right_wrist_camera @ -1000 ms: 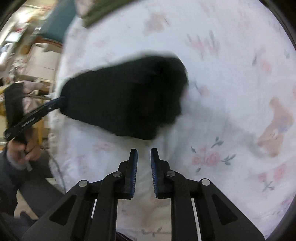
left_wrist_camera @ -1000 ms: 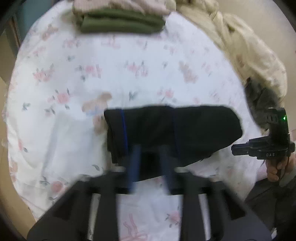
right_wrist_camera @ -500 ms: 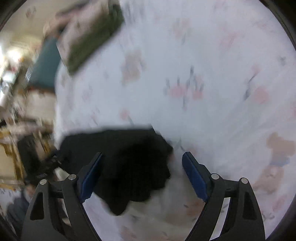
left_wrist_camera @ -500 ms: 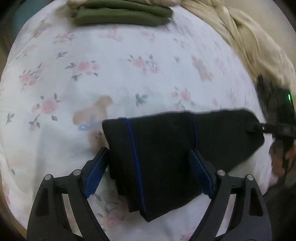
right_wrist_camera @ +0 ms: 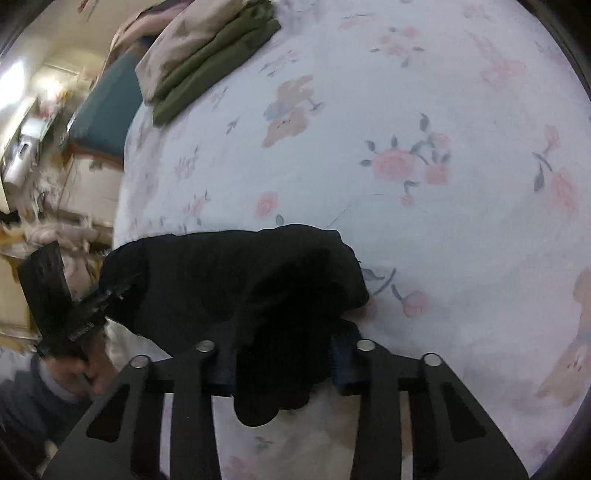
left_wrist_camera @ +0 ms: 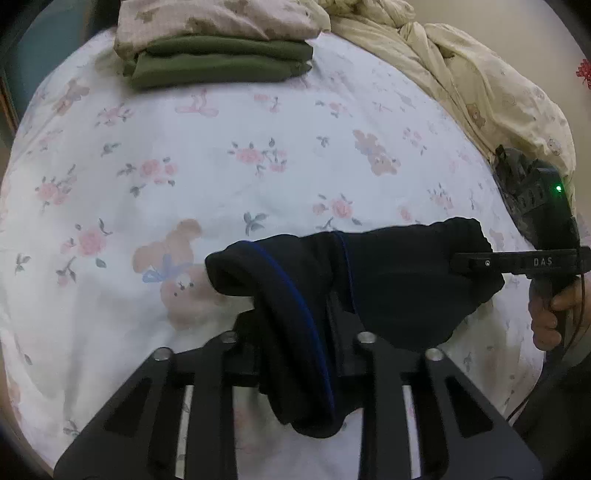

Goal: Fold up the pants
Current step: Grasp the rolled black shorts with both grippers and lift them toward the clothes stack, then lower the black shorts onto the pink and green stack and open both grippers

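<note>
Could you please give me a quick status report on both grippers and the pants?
Left gripper shut on folded black pants with blue stripe. Right gripper shut on their other end. Folded olive-green garment stack lies far across floral bedsheet, apart.

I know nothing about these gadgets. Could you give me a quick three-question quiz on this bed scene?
1. True or false: both the left gripper and the right gripper are clamped on the folded black pants with blue piping.
2. What lies under the beige bear-print folded cloth at the far edge of the floral white bedsheet? A) folded olive-green garment B) a book C) a red towel
3. Fill in: the pants' piping is ____.

Key: 1 true; 2 A; 3 blue
</note>
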`<state>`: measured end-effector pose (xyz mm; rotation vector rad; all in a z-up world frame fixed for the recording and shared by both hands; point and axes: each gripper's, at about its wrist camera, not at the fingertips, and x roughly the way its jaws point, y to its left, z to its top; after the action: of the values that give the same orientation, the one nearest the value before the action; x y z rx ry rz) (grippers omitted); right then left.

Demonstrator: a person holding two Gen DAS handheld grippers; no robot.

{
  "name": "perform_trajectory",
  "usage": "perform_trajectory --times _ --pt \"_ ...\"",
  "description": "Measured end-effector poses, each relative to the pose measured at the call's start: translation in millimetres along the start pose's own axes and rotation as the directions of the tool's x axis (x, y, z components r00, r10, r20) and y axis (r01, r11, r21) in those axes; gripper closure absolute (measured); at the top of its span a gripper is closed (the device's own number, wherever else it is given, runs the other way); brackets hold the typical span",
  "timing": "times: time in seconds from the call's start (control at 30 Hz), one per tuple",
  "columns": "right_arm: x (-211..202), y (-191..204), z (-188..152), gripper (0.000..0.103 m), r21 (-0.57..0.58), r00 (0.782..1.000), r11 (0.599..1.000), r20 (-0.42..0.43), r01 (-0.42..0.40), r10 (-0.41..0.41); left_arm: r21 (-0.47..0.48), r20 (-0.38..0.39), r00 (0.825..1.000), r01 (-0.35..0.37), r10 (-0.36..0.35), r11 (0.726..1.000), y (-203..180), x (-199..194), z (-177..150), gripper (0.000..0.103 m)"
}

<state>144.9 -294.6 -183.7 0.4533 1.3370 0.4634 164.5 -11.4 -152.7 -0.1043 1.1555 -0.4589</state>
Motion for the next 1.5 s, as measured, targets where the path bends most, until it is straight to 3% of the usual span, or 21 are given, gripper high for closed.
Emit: perform_trajectory --times 0.07,0.13,0.3,0.5,0.67,0.8,0.97,1.1,1.2,1.23,1.3,1.33,1.4,1.47,1.5 --pt "-10.0 15.1 3.3 0.073 -0.076 0.999 0.997 0.019 0.031 -0.029 -0.04 0.019 0.999 0.027 -0.027 0.999 5.3 -6.3 4.3 0.086" --pt "-24.1 25.0 10.1 0.074 -0.091 0.998 0.996 0.055 0.007 -0.002 -0.031 0.046 0.999 0.026 -0.025 0.999 6.3 -17.0 14.4 0.087" --pt "-54.3 64.4 55.9 0.075 -0.191 0.985 0.982 0.167 -0.01 0.043 -0.024 0.176 0.984 0.028 -0.023 0.999 16.2 -60.3 72.2 0.087" --pt "-66.1 127.0 168.3 0.075 -0.318 0.959 0.948 0.274 0.024 0.068 0.007 0.315 0.949 -0.035 0.031 0.999 58.0 -89.0 179.8 0.087" --pt "-48.8 172.5 285.4 0.075 -0.397 0.949 0.914 0.312 0.078 0.054 -0.016 0.364 0.927 -0.088 0.087 0.996 115.1 -74.3 272.6 0.087" --pt "-12.9 183.5 367.2 0.075 -0.384 0.95 0.917 0.312 0.109 0.018 -0.045 0.346 0.928 -0.128 0.136 0.991 162.5 -33.3 340.6 0.087" --pt "44.6 153.0 430.8 0.074 -0.275 0.965 0.951 0.253 0.144 -0.073 -0.07 0.19 0.96 -0.198 0.208 0.978 199.0 47.0 384.5 0.087" --pt "81.9 122.1 447.4 0.072 -0.219 0.973 0.962 0.195 0.166 -0.124 -0.07 0.165 0.965 -0.194 0.203 0.979 208.7 75.5 396.8 0.086" --pt "100.5 96.9 452.7 0.071 -0.131 0.982 0.983 0.156 0.125 -0.104 -0.113 0.147 0.974 -0.157 0.173 0.981 220.4 88.2 396.8 0.085" --pt "103.1 91.7 454.5 0.07 -0.104 0.984 0.989 0.153 0.105 -0.088 -0.125 0.141 0.974 -0.158 0.175 0.98 220.5 88.9 395.9 0.085" --pt "102.2 98.4 453.5 0.064 -0.121 0.978 0.982 0.171 0.143 -0.121 -0.107 0.149 0.969 -0.184 0.199 0.977 213.9 86.4 396.0 0.084" --pt "100.9 100.5 453.8 0.059 -0.12 0.975 0.98 0.173 0.16 -0.138 -0.089 0.157 0.963 -0.207 0.219 0.974 209.5 83.8 395.5 0.08" --pt "92.7 97.8 454.1 0.022 -0.079 0.971 0.982 0.18 0.171 -0.155 -0.097 0.203 0.943 -0.249 0.264 0.964 204.2 70.2 393.0 0.066" --pt "77.4 97.1 450.2 0.014 -0.065 0.967 0.985 0.211 0.162 -0.145 -0.169 0.227 0.922 -0.28 0.314 0.945 204.0 52.7 386.6 0.033" --pt "71.3 97.0 447.3 0.014 -0.07 0.966 0.985 0.22 0.155 -0.136 -0.197 0.231 0.917 -0.282 0.324 0.939 204.4 45.2 382.8 0.026"
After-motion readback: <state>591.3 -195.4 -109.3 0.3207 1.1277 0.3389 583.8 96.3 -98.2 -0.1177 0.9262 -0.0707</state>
